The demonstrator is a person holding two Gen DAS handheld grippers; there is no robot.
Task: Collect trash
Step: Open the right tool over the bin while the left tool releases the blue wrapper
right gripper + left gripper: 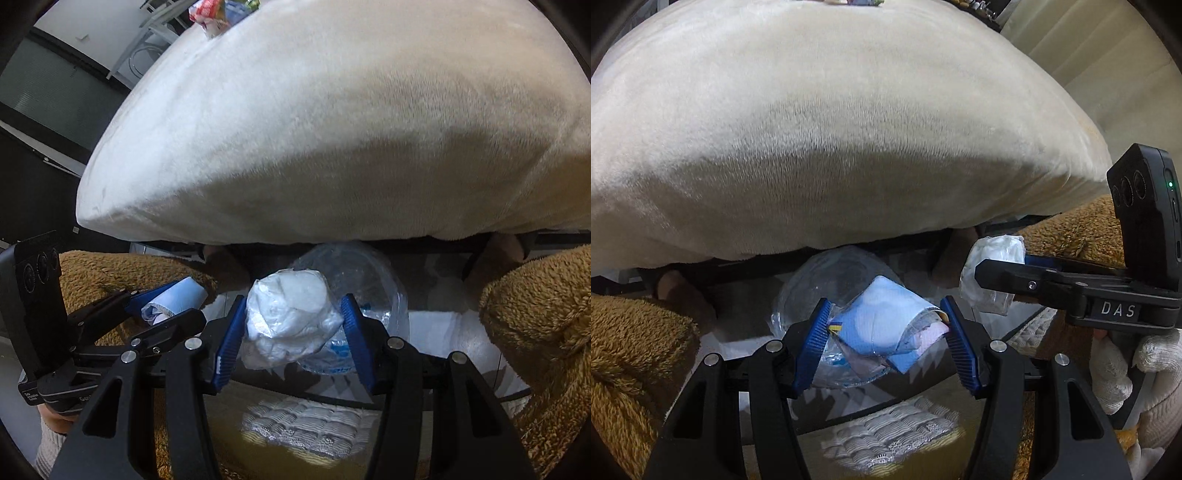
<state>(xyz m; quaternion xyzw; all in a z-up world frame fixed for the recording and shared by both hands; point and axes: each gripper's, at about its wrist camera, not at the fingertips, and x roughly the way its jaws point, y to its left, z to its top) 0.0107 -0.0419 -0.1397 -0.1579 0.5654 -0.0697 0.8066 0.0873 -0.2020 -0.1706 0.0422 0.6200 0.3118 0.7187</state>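
My left gripper [884, 328] is shut on a crumpled blue and pink wrapper [882, 325]; it also shows in the right wrist view [177, 295]. My right gripper [291, 325] is shut on a crumpled white plastic wad [288, 317], seen in the left wrist view [993, 266] to the right. Both are held below the edge of a cream plush surface [831, 129]. Behind and below them lies a clear plastic bottle or bag [373, 280], also in the left wrist view [827, 280].
The cream plush surface [332, 129] fills the upper half of both views. Brown fuzzy fabric [631, 350] [539, 325] lies on both sides. A patterned rug and quilted cloth [310, 424] lie below. Colourful packets [210, 14] sit at the far edge.
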